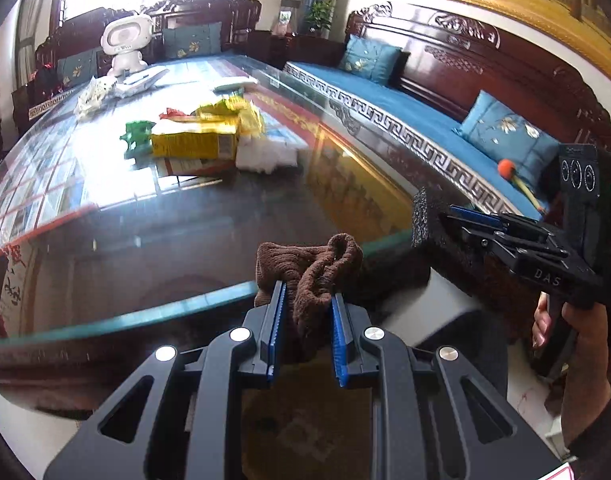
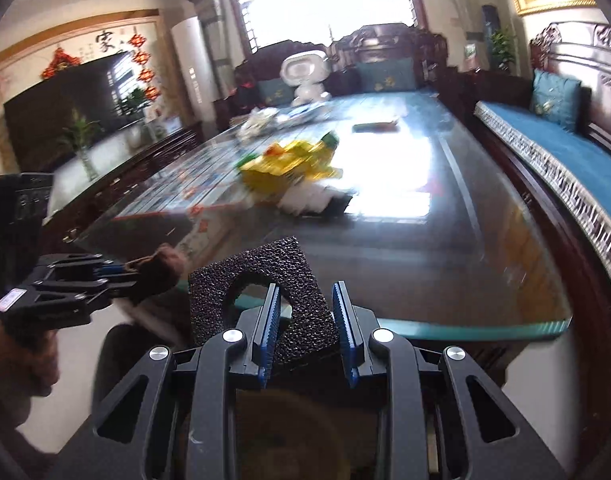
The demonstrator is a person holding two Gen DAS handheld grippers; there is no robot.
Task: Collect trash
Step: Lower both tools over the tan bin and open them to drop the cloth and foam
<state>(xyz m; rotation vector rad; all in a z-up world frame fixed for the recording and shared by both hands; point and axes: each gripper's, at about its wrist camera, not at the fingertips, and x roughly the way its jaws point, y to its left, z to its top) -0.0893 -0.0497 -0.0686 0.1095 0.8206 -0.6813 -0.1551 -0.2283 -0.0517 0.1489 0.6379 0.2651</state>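
Note:
My left gripper (image 1: 307, 300) is shut on a crumpled brown cloth (image 1: 309, 268), held just off the near edge of the glass-topped table (image 1: 185, 240). My right gripper (image 2: 305, 300) is shut on a black foam piece (image 2: 261, 276) with a hole in it; it also shows at the right of the left wrist view (image 1: 427, 220). A pile of trash lies mid-table: a yellow carton (image 1: 195, 140), yellow wrappers (image 1: 233, 110), a green wrapper (image 1: 137, 138) and white tissue (image 1: 265, 154). The pile also shows in the right wrist view (image 2: 293, 168).
A white robot toy (image 1: 125, 46), a white crumpled wrapper (image 1: 91, 96) and papers (image 1: 139, 82) sit at the table's far end. A carved wooden sofa with blue cushions (image 1: 405, 108) runs along the right. A television (image 2: 65, 116) stands at the left wall.

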